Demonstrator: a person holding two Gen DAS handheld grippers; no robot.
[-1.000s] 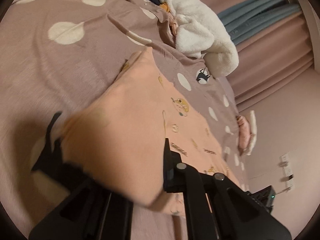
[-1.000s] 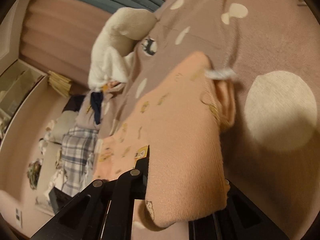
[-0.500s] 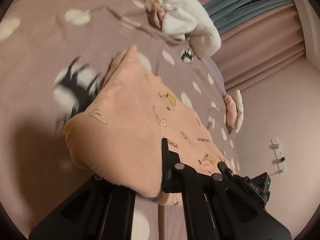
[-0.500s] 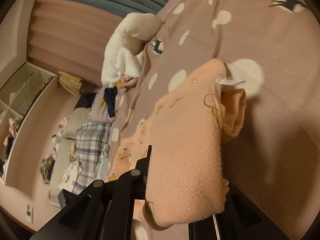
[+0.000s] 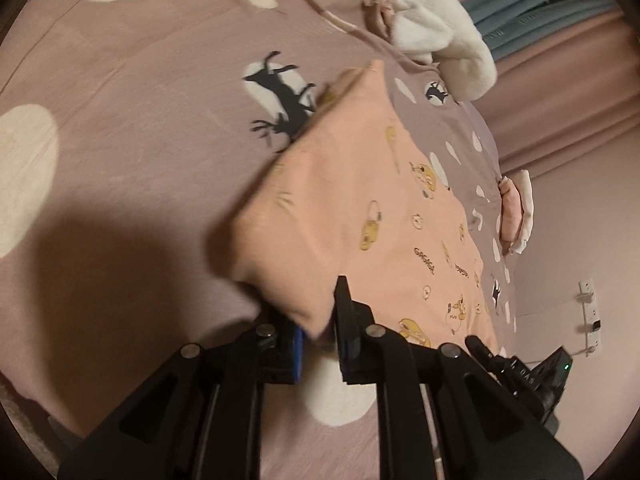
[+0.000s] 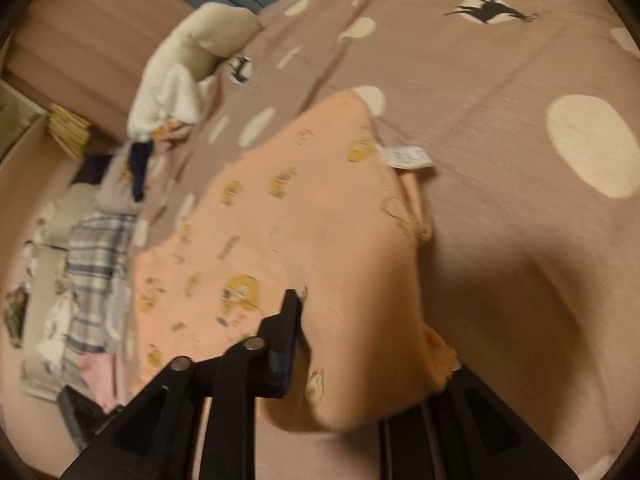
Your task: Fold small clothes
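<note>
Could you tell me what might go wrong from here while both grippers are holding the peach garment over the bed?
1. The left gripper pinches only a small corner of the peach garment; the corner might slip out.
2. The fabric drapes thickly over the right gripper, hiding one of its fingers, so the fold may bunch or land uneven.
3. The white label and an inner edge stick out, which may leave an untidy fold.

The peach-pink knit garment with yellow cartoon prints (image 5: 360,200) carries small dark words. One seems to read "GAGAGA"; the white sewn-in label (image 6: 408,158) is too blurred to read.
</note>
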